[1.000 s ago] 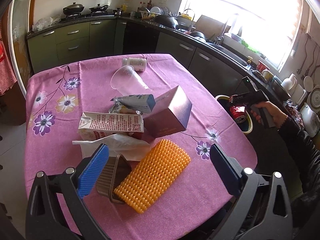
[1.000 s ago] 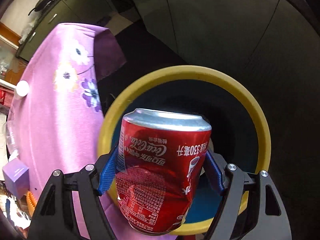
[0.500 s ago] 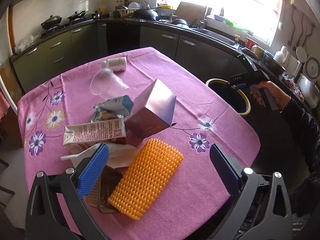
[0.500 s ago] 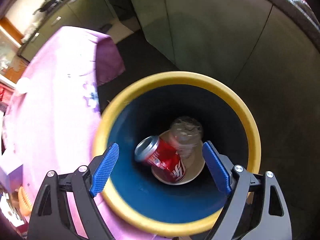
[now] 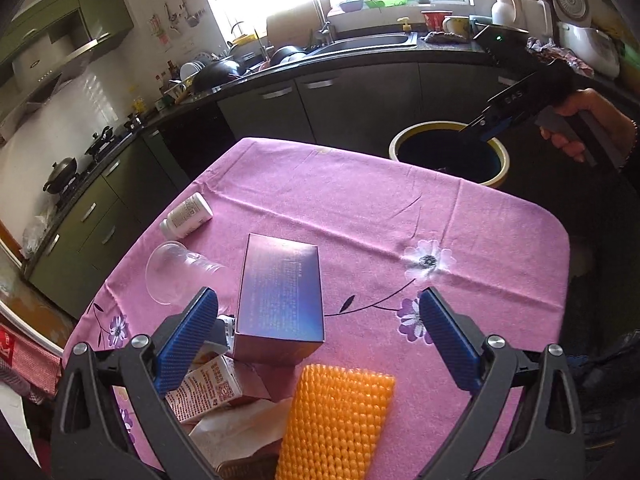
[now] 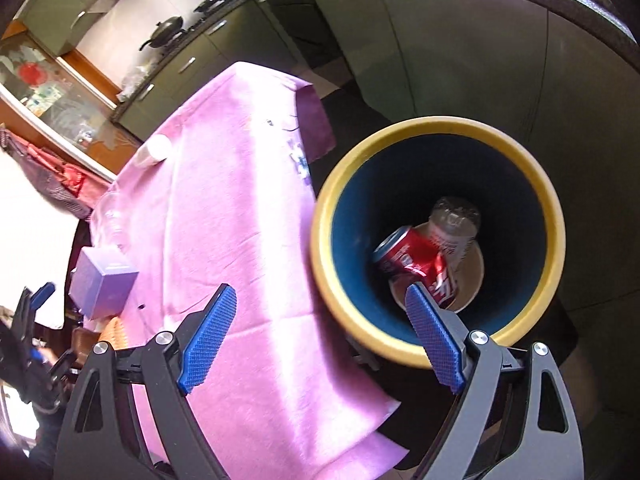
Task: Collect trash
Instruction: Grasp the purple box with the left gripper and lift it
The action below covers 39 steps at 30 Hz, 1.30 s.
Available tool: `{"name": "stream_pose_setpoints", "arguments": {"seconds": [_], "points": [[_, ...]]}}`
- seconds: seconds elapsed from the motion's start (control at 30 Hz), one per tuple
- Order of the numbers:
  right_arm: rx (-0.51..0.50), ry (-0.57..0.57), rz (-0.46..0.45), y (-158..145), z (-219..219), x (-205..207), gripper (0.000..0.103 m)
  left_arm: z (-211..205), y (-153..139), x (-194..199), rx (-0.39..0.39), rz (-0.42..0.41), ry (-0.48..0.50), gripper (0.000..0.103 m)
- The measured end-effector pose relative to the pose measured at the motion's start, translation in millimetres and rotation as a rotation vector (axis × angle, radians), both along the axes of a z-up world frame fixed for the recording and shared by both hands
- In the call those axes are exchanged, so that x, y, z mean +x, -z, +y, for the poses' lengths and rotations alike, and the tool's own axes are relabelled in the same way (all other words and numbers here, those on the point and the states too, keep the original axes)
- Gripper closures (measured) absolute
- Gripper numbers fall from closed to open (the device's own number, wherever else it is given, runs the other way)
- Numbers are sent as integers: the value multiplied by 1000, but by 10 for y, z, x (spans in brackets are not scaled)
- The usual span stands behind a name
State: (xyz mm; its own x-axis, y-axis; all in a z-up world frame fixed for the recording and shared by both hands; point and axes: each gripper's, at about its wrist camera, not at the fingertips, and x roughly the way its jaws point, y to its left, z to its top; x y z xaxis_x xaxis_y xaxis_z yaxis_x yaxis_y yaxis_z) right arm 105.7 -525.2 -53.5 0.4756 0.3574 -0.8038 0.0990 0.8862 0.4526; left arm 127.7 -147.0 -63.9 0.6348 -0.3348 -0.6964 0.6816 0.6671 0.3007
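A table under a pink flowered tablecloth [image 5: 360, 208] carries the remaining rubbish, bunched at its near edge by the left gripper. Off the far right corner stands the yellow-rimmed trash bin [image 6: 436, 128], blue inside, on the floor beside the table. At its bottom lie a red cola can [image 6: 416, 260], a clear plastic bottle [image 6: 456, 220] and what looks like a paper bowl under them.

On the table, from big to small: an orange bubble-wrap sleeve [image 5: 336, 420] at the near edge, a purple box [image 5: 280, 300] propped on a milk carton [image 5: 204, 392], a clear plastic cup [image 5: 176, 272] on its side, and a white pill bottle [image 5: 186, 216] toward the left edge.

The right gripper [image 6: 320, 336] hangs by the bin rim, jaws spread wide and empty. The left gripper [image 5: 316, 340] hovers above the pile, jaws also wide apart, holding nothing.

The drop-off looks done; the next pick-up is in hand. The purple box sits between the left fingers, so lowering and closing on it seems the natural move, minding the carton beneath.
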Motion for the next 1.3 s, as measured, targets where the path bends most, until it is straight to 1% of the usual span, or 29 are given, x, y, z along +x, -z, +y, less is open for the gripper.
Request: {"name": "stream_pose_setpoints", "arguments": {"seconds": [0.1,0.17,0.23,0.27,0.43,0.6,0.63,0.8,0.93,1.1,1.3], "points": [[19,-29,-15,-51,68,-69,17,7,104,110,13,6,-23,7],[30,-49,-22,-69,128,-77,17,19,159,192,12,29,-31,10],[33,-64,-25,-57,183,-65,17,14,213,253,24,43,-40,22],[37,-69,-25,-61,196,-67,17,11,240,289,32,48,-50,24],[52,-80,-17,-9,243,-45,15,3,314,384,54,56,-70,29],[56,-81,-14,10,247,-34,15,-4,365,468,86,42,-100,40],[56,-81,-14,9,250,-34,15,7,367,487,86,41,-109,44],[60,-87,-15,9,275,-32,15,27,345,518,68,51,-118,47],[66,-97,-20,-11,301,-49,15,16,268,474,43,51,-99,52],[73,-109,-37,-83,330,-111,15,-6,148,375,13,47,-81,52],[94,-119,-66,-174,332,-275,15,-27,-19,267,-33,61,-62,52]]}}
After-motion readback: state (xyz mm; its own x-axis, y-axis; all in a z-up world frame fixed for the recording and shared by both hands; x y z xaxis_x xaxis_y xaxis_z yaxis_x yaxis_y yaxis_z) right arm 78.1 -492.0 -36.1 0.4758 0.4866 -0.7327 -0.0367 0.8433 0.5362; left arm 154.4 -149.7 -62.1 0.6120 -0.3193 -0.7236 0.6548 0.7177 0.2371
